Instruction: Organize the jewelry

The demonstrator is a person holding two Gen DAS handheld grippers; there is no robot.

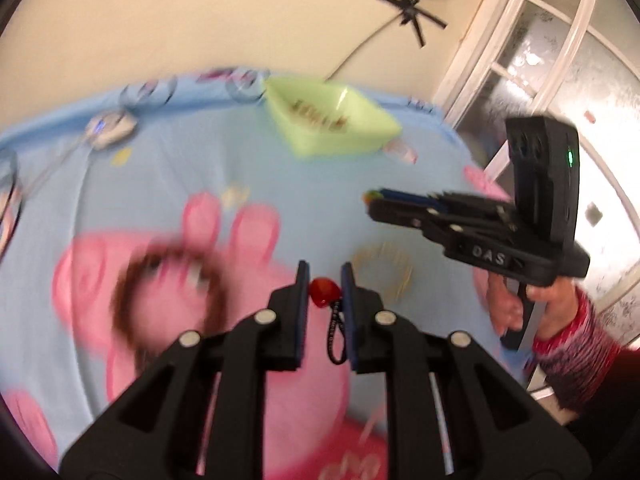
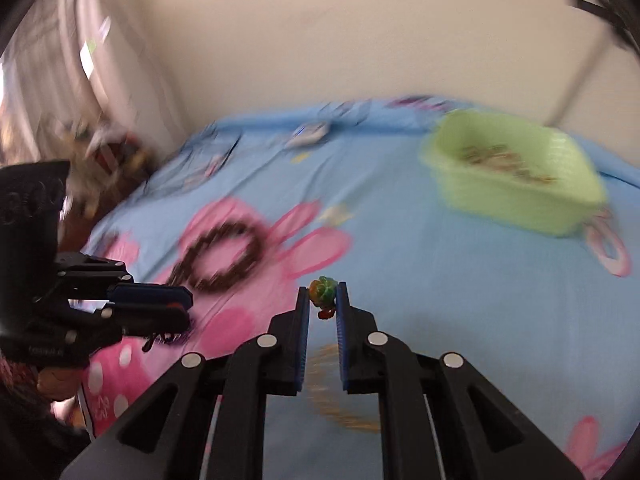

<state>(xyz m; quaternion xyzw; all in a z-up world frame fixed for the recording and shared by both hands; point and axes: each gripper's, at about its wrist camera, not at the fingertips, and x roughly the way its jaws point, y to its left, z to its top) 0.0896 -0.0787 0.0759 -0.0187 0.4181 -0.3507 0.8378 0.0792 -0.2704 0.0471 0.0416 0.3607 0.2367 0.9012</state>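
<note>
The left gripper [image 1: 325, 280] holds a small red charm [image 1: 323, 292] between its narrow jaws, and a thin black cord [image 1: 335, 336] hangs down from the charm; the right gripper [image 2: 323, 295] holds a small green and orange charm [image 2: 322, 290], with the pads closed against it on both sides. Both pieces are above the blue cartoon bedsheet [image 2: 400, 280], on the near side of the light green basket [image 2: 516, 196]; the basket stands near the far edge of the bed and already has some golden jewelry inside.

I judge that both charms are very light and hard, maybe a little slippery; a small bead can turn or jump out if the pads close only on its edge, so the hold is better across its middle; the hanging cord is soft and swings freely, and it can catch on the basket rim. A brown bead bracelet [image 2: 218, 256] lies on the sheet, well apart from the basket on its near left; a thin golden bangle [image 1: 382, 270] lies on the near side of the basket, just under the grippers; such rings are best taken across one side of the ring.

Between the grippers and the basket the sheet is open; beyond the basket is the wall [image 2: 320, 40], so there is little room to pass over the basket.
</note>
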